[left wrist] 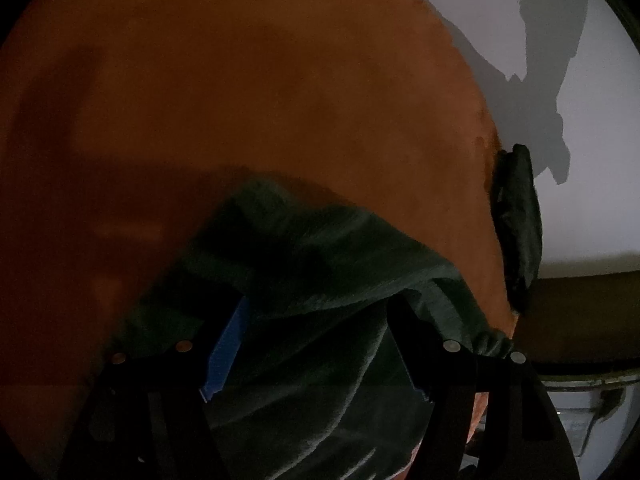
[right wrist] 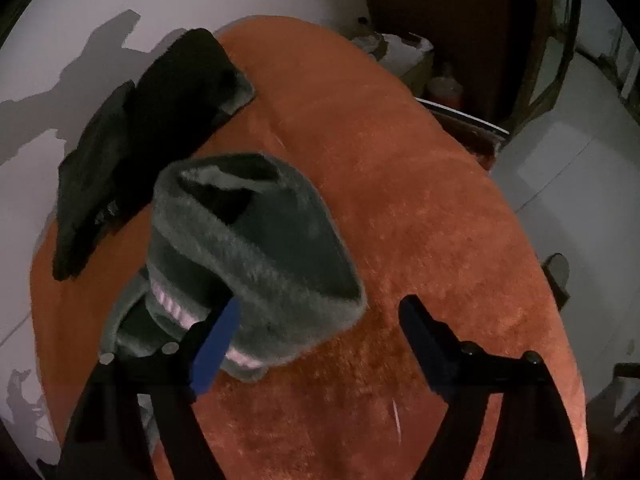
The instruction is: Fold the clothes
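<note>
Seen from the right wrist camera, the right gripper [right wrist: 320,320] is spread wide, with bare orange pile between its fingers; nothing is held in it. Its left finger lies just beside, perhaps touching, the near edge of a grey-green fleecy garment [right wrist: 256,240], which is bunched into a soft rolled heap on the left half of the rust-orange plush-covered worktop [right wrist: 420,200]. A pale pink ribbed trim shows along the near underside of the heap.

In the left wrist view, the left gripper [left wrist: 320,328] is also open wide, and the same garment [left wrist: 304,264] is draped between and around its fingers. Whether any cloth is pinched cannot be told, as the view is dark and blurred.

Beyond the heap, at the far left edge of the worktop, a dark, nearly black flat folded cloth [right wrist: 132,140] lies against the white wall [right wrist: 80,8].

The garment is judged to be light, limp and thick-piled. No shape would be kept when it is lifted, and it would sag from any single hold. The fleece should grip well against the pads rather than slip. A hold is best taken on a firm edge, such as the pink-trimmed hem or a corner, one gripper at each end, so that the cloth can be drawn flat.
</note>
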Demonstrator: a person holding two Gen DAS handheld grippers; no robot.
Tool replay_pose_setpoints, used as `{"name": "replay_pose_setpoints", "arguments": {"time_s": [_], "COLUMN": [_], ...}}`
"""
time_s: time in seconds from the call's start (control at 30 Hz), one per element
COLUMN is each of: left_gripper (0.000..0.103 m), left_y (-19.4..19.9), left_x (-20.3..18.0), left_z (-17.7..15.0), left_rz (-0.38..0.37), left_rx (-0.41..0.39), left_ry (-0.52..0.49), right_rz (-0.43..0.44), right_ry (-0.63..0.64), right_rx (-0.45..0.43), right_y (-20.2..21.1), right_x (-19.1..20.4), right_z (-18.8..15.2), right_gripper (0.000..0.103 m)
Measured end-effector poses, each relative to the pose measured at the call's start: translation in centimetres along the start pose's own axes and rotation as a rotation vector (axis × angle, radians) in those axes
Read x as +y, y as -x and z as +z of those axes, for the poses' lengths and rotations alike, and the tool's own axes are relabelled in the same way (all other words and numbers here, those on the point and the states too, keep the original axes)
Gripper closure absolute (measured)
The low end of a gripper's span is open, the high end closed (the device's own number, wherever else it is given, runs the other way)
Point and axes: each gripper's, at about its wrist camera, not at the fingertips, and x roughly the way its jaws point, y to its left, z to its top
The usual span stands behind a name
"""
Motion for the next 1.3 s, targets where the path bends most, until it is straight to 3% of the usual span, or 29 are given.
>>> {"name": "replay_pose_setpoints", "arguments": {"time_s": [0.13, 0.2, 0.23, 0.27, 0.3, 0.33, 0.43, 0.57, 0.67, 0.8, 0.87, 1.0, 1.07, 1.2, 1.23, 1.3], "left_gripper": [0.031, 0.031, 0.031, 0.031, 0.031, 0.031, 0.031, 0.031, 0.031, 0.031, 0.031, 0.031, 0.031, 0.031, 0.031, 0.031], "left_y": [-0.4, -0.5, -0.4, -0.3, -0.1, 0.0, 0.3, 0.8, 0.9, 1.0, 1.1, 1.2, 1.2, 0.8, 0.7, 0.4], "left_x": [-0.3, -0.4, -0.4, -0.5, -0.4, -0.5, -0.6, -0.3, 0.3, 0.6, 0.4, 0.2, 0.2, 0.1, 0.0, -0.1], "left_z": [-0.4, -0.4, -0.4, -0.4, -0.3, -0.4, -0.4, -0.2, -0.2, -0.2, -0.2, 0.0, 0.0, -0.2, -0.2, -0.3], "left_rz": [0.016, 0.025, 0.029, 0.032, 0.031, 0.026, 0.017, 0.007, -0.006, -0.005, 0.000, -0.001, -0.001, 0.004, 0.006, 0.001], "left_rx": [0.000, -0.001, -0.002, -0.006, -0.007, -0.008, -0.008, -0.005, -0.004, 0.006, 0.008, 0.008, 0.006, 0.010, 0.012, 0.014], "left_ry": [0.002, 0.001, 0.001, 0.002, 0.004, 0.005, 0.001, -0.002, 0.013, 0.025, 0.022, 0.020, 0.022, 0.024, 0.024, 0.027], "right_rz": [0.095, 0.109, 0.062, 0.014, -0.034, -0.082, 0.017, 0.106, 0.162, 0.170, 0.168, 0.174, 0.197, 0.264, 0.263, 0.249], "right_ry": [0.104, 0.222, 0.260, 0.296, 0.332, 0.367, 0.210, 0.151, 0.132, 0.131, 0.124, 0.146, 0.063, -0.027, -0.022, -0.017], "right_rx": [-0.045, -0.008, 0.005, 0.018, 0.030, 0.042, -0.133, -0.261, -0.231, -0.152, -0.070, 0.177, 0.200, 0.127, 0.135, 0.169], "right_y": [0.6, -0.1, -0.5, -0.8, -1.2, -1.6, 5.1, 14.7, 18.0, 16.8, 13.8, 8.2, 7.7, 8.8, 8.3, 7.1], "right_x": [2.9, 6.0, 6.7, 7.4, 8.0, 8.7, 6.9, 3.0, -1.6, -8.0, -11.7, -16.0, -17.6, -17.8, -17.4, -16.3], "right_z": [1.7, 1.0, 0.5, -0.1, -0.6, -1.1, -0.3, 0.7, -1.1, -6.0, -8.2, -12.2, -13.0, -10.8, -10.0, -8.6], "right_gripper": [0.022, 0.026, 0.064, 0.091, 0.092, 0.092, 0.092, 0.092, 0.092, 0.092, 0.091, 0.087, 0.061, 0.048, 0.038, 0.038]}}
